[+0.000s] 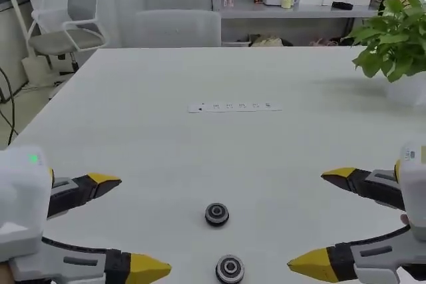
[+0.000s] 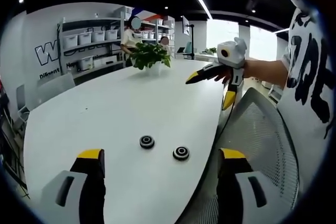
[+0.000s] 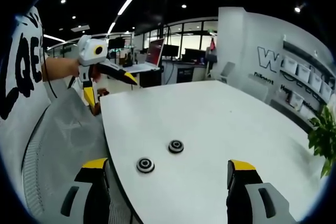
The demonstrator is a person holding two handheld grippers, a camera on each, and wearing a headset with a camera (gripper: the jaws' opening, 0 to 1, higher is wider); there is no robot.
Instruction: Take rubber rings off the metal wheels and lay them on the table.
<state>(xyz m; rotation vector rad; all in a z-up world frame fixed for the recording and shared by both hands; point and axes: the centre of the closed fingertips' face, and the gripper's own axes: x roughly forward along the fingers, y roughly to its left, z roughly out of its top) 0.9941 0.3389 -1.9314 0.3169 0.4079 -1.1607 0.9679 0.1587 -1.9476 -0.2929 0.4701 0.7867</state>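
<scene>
Two small round metal wheels lay flat on the white table [image 1: 200, 151], about midway along its near edge. The farther wheel [image 1: 216, 214] sat a little in from that edge. The nearer wheel [image 1: 229, 269] lay close against the edge, near its twin but not touching it. Each wore a black rubber ring [image 1: 208, 215] around its rim, and both rings looked fully seated, so by my reading none had yet come off.

The left gripper [image 1: 133, 224] - grey, with yellow-tipped black jaws - hung over the near edge to the left of the wheels. Its jaws were spread wide with nothing between them. The right gripper [image 1: 313, 221] mirrored it on the other side, equally wide open and empty. Each gripper view looked between its own jaws across both wheels to the opposite gripper.

That flanking stance seemed deliberate: one tool could pin a wheel while the other peeled its ring. With the wheels lying flat, each ring's outer edge was exposed all round, and bare table either side left room to lay the rings down.

A flat white power strip [image 1: 233, 106] lay toward the table's middle and a green leafy plant [image 1: 393, 38] stood at the far right corner - both well apart from the work.
</scene>
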